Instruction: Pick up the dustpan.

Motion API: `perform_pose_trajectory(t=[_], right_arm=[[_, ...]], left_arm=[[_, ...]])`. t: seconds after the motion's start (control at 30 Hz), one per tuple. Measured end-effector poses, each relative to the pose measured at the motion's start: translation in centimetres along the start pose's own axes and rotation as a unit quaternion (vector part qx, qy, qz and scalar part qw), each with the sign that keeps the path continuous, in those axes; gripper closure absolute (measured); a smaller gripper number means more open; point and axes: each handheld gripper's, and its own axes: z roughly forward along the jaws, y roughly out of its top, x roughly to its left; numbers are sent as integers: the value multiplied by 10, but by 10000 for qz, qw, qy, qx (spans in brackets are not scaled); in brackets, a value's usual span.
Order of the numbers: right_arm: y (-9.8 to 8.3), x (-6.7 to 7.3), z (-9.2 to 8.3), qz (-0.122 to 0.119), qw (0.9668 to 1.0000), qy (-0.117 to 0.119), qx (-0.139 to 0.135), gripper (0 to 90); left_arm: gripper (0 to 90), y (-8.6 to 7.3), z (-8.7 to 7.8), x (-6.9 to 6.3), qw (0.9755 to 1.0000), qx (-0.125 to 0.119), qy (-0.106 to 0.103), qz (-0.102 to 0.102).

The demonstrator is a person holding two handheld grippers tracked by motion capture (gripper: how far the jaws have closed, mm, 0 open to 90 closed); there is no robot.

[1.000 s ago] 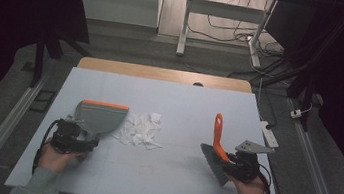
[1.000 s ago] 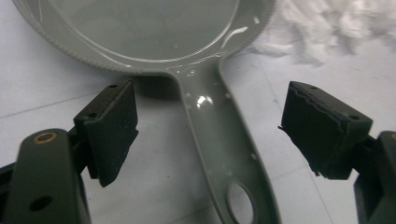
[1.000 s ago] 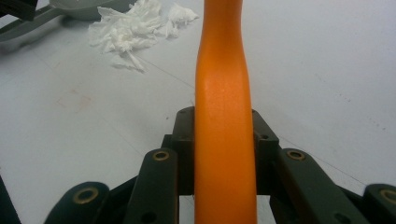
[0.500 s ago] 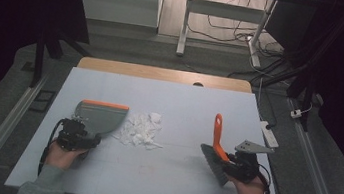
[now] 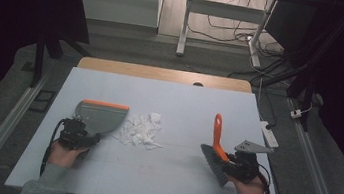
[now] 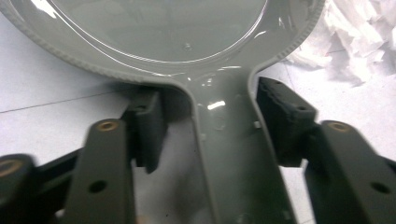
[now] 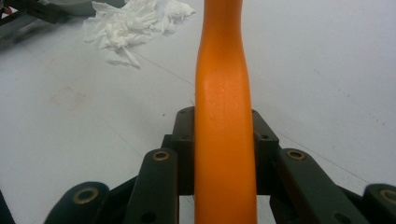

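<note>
While crumpled white tissue scraps [image 5: 141, 129] lay mid-table on pale blue tabletop [image 5: 174, 178], grey plastic dustpan with orange lip [image 5: 99, 115] sat just left of them. Left gripper [image 6: 209, 126] jaws had just been closing around dustpan handle, pads near it, contact not certain. Right gripper [image 7: 223, 140] clamped on orange-handled hand brush [image 5: 217, 148], well right of scraps. Step judged: securing dustpan. Next: finish grip, bring brush to pile, sweep toward lip.

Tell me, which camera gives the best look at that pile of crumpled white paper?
The high view: the whole paper pile lies in sight, between the grey dustpan and the orange-handled brush. The left gripper view catches just its edge at top right; the right gripper view shows it far off, top left.
</note>
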Motion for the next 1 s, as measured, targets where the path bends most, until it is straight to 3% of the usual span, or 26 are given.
perform_pose_trajectory(t=[0.07,0.23,1.0], right_arm=[[0,0,0,2,10000,0,8,697],[0,1,1,2,10000,2,26,697],[0,0,-1,15,10000,-28,-8,697]], left_arm=[[558,0,0,0,10000,-32,-50,-13],[605,-1,-1,3,9999,-104,-31,-99],[615,-4,-12,8,9989,-470,-42,-32]])
